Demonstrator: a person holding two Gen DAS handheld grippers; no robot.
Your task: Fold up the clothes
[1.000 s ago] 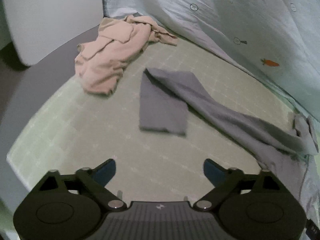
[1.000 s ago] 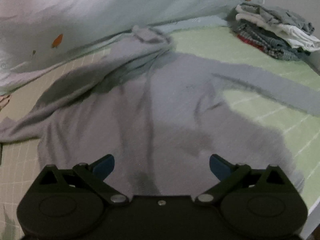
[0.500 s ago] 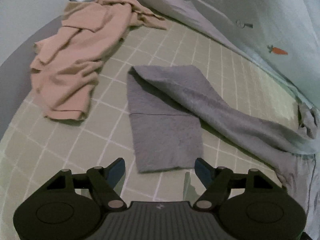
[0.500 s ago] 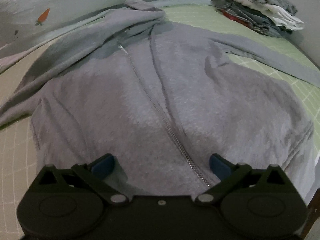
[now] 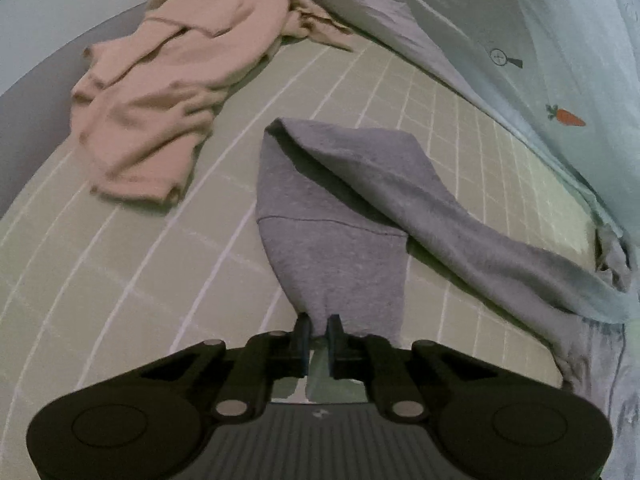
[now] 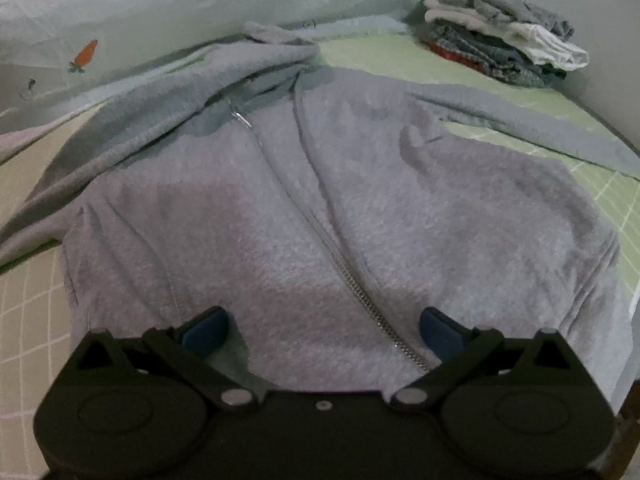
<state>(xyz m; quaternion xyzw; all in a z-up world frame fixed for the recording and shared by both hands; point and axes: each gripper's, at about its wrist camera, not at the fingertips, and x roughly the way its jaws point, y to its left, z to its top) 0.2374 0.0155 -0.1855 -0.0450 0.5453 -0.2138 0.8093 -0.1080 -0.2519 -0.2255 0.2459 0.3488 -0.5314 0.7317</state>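
A grey zip hoodie [image 6: 332,216] lies front-up on the green checked bed, its zipper running down the middle. Its left sleeve [image 5: 360,208] stretches across the sheet and doubles back at the cuff end. My left gripper [image 5: 318,334] is shut on the cuff edge of that sleeve. My right gripper [image 6: 322,330] hovers open low over the hoodie's hem, a blue pad either side of the zipper, nothing between them. The other sleeve [image 6: 520,120] lies out toward the right.
A crumpled beige garment [image 5: 172,92] lies at the far left of the bed. A stack of folded clothes [image 6: 500,48] sits at the far right corner. A pale quilt with carrot prints [image 5: 540,60] is bunched along the back.
My left gripper came forward and down onto the grey sleeve's cuff and went from open to shut on it. My right gripper stayed open and barely shifted over the hem.
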